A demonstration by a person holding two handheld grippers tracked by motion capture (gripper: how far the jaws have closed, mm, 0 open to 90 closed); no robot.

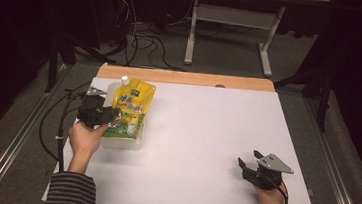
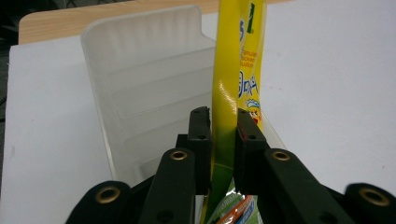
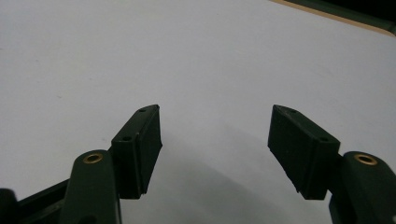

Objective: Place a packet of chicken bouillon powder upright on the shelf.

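A yellow spouted pouch (image 1: 132,103) with a white cap stands slanted in a clear plastic bin (image 1: 123,143) at the table's left side. My left gripper (image 1: 111,116) reaches it from the left, near its green lower end. In the left gripper view the pouch (image 2: 229,70) runs edge-on between the two black pads, which touch it on both sides, so my left gripper (image 2: 224,114) is shut on it. The ribbed bin wall (image 2: 144,74) rises behind. My right gripper (image 1: 249,159) rests open near the front right of the table; nothing lies between the jaws of the right gripper (image 3: 215,122).
The white table top (image 1: 201,134) has a wooden strip (image 1: 186,77) along its far edge. Another packet with orange and blue print (image 2: 236,210) lies low in the bin. Cables trail off the table's left side (image 1: 62,115). A desk frame (image 1: 231,31) stands on the floor beyond.
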